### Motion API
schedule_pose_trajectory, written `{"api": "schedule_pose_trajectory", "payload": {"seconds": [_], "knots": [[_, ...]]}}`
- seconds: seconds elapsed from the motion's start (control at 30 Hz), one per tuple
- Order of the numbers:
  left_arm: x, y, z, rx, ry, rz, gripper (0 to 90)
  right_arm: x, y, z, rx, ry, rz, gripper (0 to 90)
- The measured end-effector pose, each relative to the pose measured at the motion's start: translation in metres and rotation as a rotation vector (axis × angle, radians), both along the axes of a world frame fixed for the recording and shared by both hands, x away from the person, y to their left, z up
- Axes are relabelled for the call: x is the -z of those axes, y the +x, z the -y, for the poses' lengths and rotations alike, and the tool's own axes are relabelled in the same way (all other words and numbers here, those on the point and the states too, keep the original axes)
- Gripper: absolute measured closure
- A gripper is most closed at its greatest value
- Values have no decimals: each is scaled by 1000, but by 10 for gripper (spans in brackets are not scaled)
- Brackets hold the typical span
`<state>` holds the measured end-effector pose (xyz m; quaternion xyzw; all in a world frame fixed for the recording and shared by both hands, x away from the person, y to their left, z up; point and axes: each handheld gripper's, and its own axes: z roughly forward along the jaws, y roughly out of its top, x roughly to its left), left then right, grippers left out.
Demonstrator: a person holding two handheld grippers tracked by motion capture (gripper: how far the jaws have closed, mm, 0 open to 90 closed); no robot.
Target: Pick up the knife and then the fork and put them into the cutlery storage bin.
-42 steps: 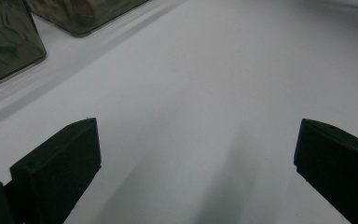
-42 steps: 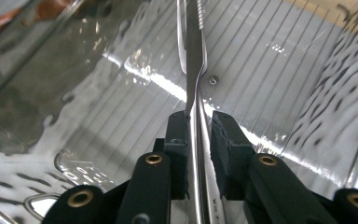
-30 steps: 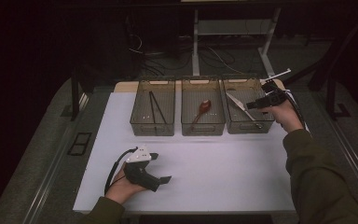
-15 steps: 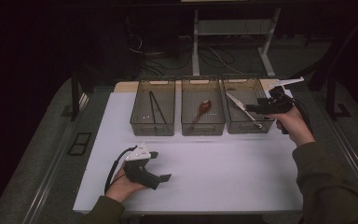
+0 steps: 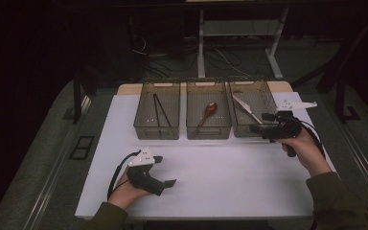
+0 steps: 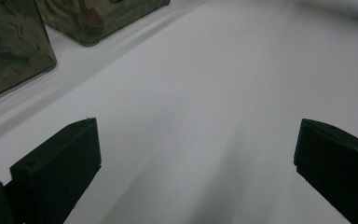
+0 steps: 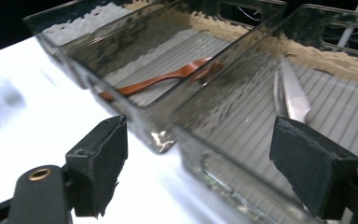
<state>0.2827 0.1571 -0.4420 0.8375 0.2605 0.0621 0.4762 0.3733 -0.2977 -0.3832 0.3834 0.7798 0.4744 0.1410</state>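
Item: white bench (image 5: 230,182) under dim light, three smoked clear plastic bins in a row along its far part. The middle bin (image 5: 209,132) serves as the landmark.

Middle bin: holds one reddish-brown spoon (image 5: 207,113), lying at a slant, bowl toward the far end. In the right gripper view the spoon (image 7: 168,77) lies on the ribbed floor of the bin.

Bin left of the middle bin (image 5: 157,132): holds a pair of dark chopsticks (image 5: 159,114), lying lengthwise and crossing near the far end.

Bin right of the middle bin (image 5: 268,96): holds a knife (image 5: 246,108) with a pale blade, laid at a slant. The right gripper view shows the blade (image 7: 292,91) resting on the bin floor.

Left hand-held gripper (image 5: 164,171): near and to the left of the middle bin, well apart from it, resting low on the bare bench in the person's left hand (image 5: 124,194). Jaws spread wide, nothing between them; the left gripper view shows white bench between the two black pads.

Right hand-held gripper (image 5: 259,122): right of the middle bin, at the near right corner of the knife bin, held in the person's right hand (image 5: 306,151) and pointing left toward the bins. Jaws spread wide and empty; the knife bin's near wall sits between them in the right gripper view.
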Motion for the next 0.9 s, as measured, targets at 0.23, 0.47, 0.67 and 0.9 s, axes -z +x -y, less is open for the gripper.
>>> {"api": "schedule_pose_trajectory", "payload": {"seconds": [0.23,0.47,0.67,0.9], "knots": [[0,-2,-1,-1,-4,3,0,5,-30,-5,-37,28,26,180],[-2,-4,-2,0,-13,12,0,14,-56,-11,-73,27,42,175],[-3,-5,-1,5,-21,11,0,24,-74,-13,-97,30,51,163],[-3,-6,-2,-2,-24,16,0,36,-89,-13,-126,29,41,162]]}}
